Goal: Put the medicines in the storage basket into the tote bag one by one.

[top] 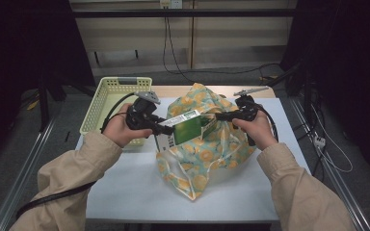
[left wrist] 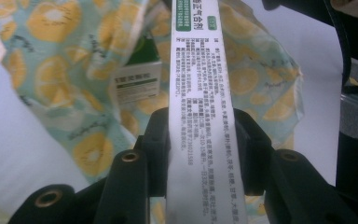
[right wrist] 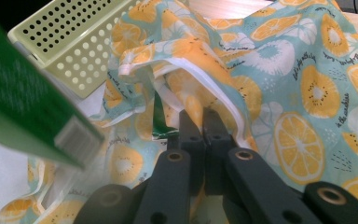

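Left gripper (top: 166, 129): jaws clamp a green-and-white carton (top: 185, 127), held over the mouth of the orange-print bag (top: 207, 154) on the white table (top: 125, 187). Left gripper view: carton's printed white side; a second carton (left wrist: 137, 79) inside the bag. Right gripper (right wrist: 204, 122): jaws pinched on the bag's white-edged rim (right wrist: 214, 88). High view: yellow basket (top: 103, 98) at left.

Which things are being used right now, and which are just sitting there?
In use:
left gripper, holding the green and white box
right gripper, pinching the bag's rim
orange-print bag

Just sitting there:
yellow basket
table
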The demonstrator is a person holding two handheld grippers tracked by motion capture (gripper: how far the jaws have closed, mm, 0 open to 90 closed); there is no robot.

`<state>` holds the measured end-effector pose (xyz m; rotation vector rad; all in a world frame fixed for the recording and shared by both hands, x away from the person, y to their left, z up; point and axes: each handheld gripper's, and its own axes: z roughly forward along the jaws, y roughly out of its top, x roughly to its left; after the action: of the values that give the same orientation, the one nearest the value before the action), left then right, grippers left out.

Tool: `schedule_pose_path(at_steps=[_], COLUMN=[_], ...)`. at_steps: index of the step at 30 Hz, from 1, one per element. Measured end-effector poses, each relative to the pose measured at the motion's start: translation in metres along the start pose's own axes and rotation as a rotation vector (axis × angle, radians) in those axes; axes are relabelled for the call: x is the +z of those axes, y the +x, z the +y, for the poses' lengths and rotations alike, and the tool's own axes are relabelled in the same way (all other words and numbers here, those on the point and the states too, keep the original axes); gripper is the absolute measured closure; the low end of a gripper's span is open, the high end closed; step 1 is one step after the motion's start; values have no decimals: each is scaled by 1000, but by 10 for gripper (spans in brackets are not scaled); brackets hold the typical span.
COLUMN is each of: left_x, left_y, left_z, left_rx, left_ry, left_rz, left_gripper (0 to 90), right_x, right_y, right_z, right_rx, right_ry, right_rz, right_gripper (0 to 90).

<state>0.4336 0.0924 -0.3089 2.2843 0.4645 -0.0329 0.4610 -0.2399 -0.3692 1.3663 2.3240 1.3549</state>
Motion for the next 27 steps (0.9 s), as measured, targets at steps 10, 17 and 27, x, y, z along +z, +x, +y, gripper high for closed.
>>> schedule_pose_path(at_steps=[10, 17, 27], left_x=[37, 67, 97], left_y=[-7, -10, -9], left_z=[-6, 0, 7], left_rx=[19, -2, -1], left_ry=[43, 35, 33], left_rz=[-19, -2, 14], left_gripper=[633, 633, 632], right_x=[-3, -4, -9], right_y=[8, 9, 9], right_z=[2, 5, 8], right_rx=[-7, -11, -21], right_ry=[-6, -10, -14], right_rz=[3, -5, -14], right_gripper=[897, 896, 896])
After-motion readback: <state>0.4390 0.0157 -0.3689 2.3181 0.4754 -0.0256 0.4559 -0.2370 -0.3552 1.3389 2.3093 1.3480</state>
